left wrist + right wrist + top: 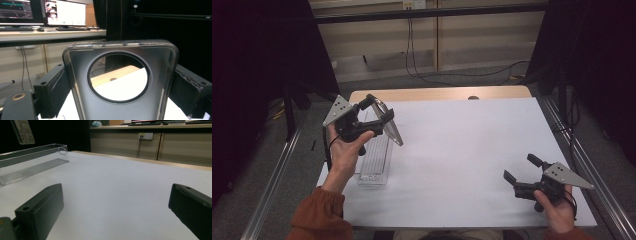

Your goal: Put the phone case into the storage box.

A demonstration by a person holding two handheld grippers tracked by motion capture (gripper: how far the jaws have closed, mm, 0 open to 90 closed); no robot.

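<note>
My left gripper (380, 106) is raised above the table's left side and is shut on a grey phone case (391, 126), which hangs tilted. In the left gripper view the case (120, 110) stands upright between the black pads (53, 90), and the table shows through its large round hole. Below it on the table lies a clear plastic tray (374, 172), long and narrow; its inside looks bare. My right gripper (520, 167) hovers low at the front right, open, with nothing between its jaws (115, 207). The right gripper view also has the tray (32, 151) at its far left.
A white sheet (462, 150) covers the table, with a wooden strip (437, 94) at its far edge. Metal rails (582, 165) run along both sides. Cables trail on the floor behind. Monitors (65, 12) stand on a desk in the background.
</note>
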